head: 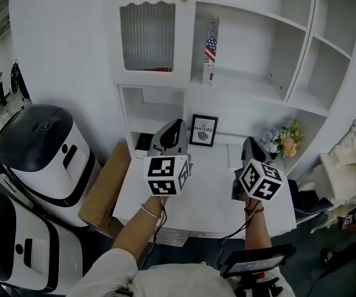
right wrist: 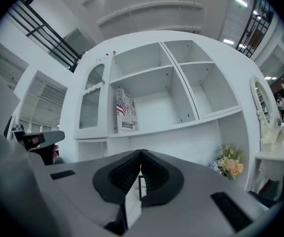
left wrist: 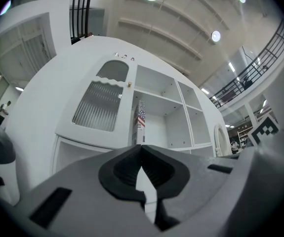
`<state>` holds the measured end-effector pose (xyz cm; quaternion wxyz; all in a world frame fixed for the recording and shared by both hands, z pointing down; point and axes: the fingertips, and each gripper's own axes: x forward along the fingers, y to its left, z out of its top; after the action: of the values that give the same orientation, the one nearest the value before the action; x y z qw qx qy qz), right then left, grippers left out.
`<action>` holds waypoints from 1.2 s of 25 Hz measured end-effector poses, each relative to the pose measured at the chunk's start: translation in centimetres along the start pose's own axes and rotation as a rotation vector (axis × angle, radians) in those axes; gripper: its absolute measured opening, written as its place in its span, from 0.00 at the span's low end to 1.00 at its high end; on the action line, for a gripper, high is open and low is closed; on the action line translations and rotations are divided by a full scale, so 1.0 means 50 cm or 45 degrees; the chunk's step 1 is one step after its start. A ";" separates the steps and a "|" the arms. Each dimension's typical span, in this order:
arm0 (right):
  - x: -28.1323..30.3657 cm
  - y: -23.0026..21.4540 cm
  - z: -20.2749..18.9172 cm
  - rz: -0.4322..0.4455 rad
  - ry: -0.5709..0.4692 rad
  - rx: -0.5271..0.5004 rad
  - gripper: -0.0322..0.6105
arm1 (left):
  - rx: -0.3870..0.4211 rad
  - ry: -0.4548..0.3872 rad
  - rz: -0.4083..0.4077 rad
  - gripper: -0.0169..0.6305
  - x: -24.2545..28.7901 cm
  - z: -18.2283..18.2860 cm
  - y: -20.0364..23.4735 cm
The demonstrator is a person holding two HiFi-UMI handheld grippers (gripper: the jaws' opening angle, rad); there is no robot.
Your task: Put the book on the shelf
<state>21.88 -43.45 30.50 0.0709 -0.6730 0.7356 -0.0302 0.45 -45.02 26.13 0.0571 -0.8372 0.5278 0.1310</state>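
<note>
The book (head: 210, 51), its cover printed with an American flag, stands upright at the left end of the open middle shelf (head: 252, 82). It also shows in the left gripper view as the book (left wrist: 140, 122) and in the right gripper view as the book (right wrist: 125, 110). My left gripper (head: 176, 124) hangs over the desk below the shelf, shut and empty, its tips meeting (left wrist: 142, 146). Beside it my right gripper (head: 249, 142) is also shut with nothing held, tips together (right wrist: 141, 152). Both are well short of the book.
A framed "NATURE" picture (head: 203, 130) and a bunch of flowers (head: 283, 141) stand at the back of the white desk (head: 208, 200). A ribbed-glass cabinet door (head: 148, 36) is left of the book. White machines (head: 41, 147) and a cardboard box (head: 106, 190) stand at the left.
</note>
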 end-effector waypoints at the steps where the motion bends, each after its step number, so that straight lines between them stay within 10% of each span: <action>1: -0.003 0.006 -0.008 -0.005 0.003 0.000 0.08 | -0.014 0.007 -0.005 0.04 -0.011 -0.007 0.008; 30: -0.086 -0.013 -0.100 -0.036 0.087 -0.079 0.08 | -0.046 0.215 -0.039 0.04 -0.107 -0.157 -0.006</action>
<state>22.14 -39.50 35.77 0.0243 -0.6838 0.7286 -0.0313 -0.22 -42.06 35.12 -0.0006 -0.8542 0.5154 0.0686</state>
